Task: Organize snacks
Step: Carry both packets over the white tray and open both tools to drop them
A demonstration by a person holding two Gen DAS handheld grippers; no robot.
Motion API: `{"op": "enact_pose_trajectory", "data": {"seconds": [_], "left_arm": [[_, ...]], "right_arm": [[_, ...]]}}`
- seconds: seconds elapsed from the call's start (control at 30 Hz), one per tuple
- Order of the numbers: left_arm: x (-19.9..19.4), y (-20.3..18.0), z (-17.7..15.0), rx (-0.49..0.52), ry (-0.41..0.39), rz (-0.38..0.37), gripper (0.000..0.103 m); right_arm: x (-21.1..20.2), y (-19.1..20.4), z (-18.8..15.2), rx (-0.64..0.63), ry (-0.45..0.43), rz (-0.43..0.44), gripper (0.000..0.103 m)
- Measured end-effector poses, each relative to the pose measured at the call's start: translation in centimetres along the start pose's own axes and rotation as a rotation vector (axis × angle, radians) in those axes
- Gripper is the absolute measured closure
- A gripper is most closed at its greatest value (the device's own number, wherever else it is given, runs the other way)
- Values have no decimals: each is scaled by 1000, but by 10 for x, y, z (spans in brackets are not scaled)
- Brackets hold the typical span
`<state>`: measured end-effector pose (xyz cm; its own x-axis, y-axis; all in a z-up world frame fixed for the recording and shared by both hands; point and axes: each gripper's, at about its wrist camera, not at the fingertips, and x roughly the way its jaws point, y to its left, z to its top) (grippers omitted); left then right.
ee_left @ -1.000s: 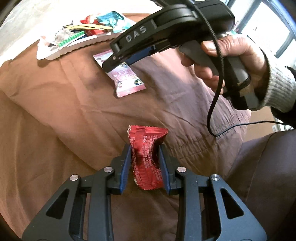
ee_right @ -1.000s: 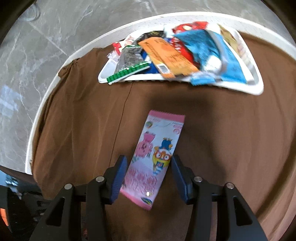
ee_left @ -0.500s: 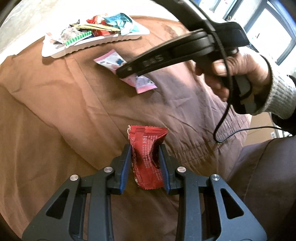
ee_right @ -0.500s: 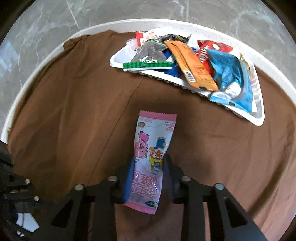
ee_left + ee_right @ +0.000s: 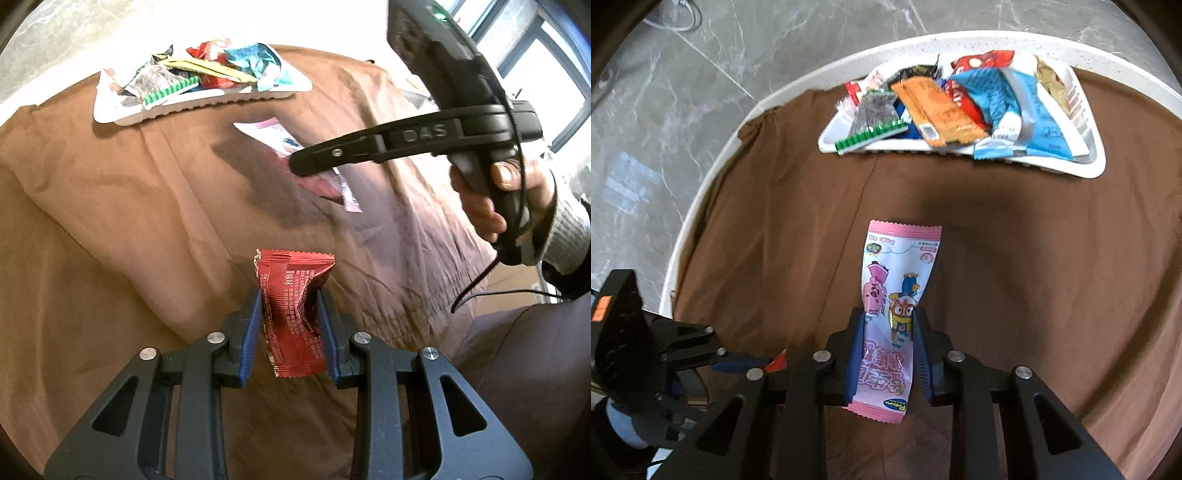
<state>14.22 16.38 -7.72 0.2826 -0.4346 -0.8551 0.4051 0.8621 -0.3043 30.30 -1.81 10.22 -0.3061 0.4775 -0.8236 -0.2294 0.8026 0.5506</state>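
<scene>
My left gripper [image 5: 290, 301] is shut on a red snack packet [image 5: 293, 306] and holds it above the brown cloth. My right gripper [image 5: 888, 319] is shut on a pink cartoon snack packet [image 5: 897, 295] and holds it lifted over the cloth; the packet also shows in the left wrist view [image 5: 280, 138], partly hidden by the right gripper [image 5: 306, 162]. A white tray [image 5: 1086, 166] piled with several snack packets sits at the far side of the table; it also shows in the left wrist view [image 5: 207, 103]. The left gripper shows at the lower left of the right wrist view [image 5: 738, 363].
A brown cloth [image 5: 775, 221] covers the round white table [image 5: 713, 177]. Grey marble floor [image 5: 665, 92] lies beyond the table edge. The person's right hand and sleeve [image 5: 517, 206] are at the right of the left wrist view.
My right gripper closed on the pink packet and lifted it off the cloth. The left gripper stayed shut on the red packet.
</scene>
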Motion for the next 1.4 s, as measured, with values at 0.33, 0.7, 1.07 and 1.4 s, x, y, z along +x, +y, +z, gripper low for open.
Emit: {"op": "enact_pose_trajectory", "data": {"seconds": [0.33,0.7,1.07,1.4], "left_arm": [[-6,17,32,-36,-39,33,75],[-16,35,75,-54,-94,122,75],[-25,48,117,-39,-150,193,75],[-25,57,144,-27,-169,231,75]], "right_arm": [[-28,5,19,2,-64,28,75],[-41,7,38,7,-107,43,75],[-50,5,60,10,-145,45,75],[-49,-2,79,24,-160,43,75]]}}
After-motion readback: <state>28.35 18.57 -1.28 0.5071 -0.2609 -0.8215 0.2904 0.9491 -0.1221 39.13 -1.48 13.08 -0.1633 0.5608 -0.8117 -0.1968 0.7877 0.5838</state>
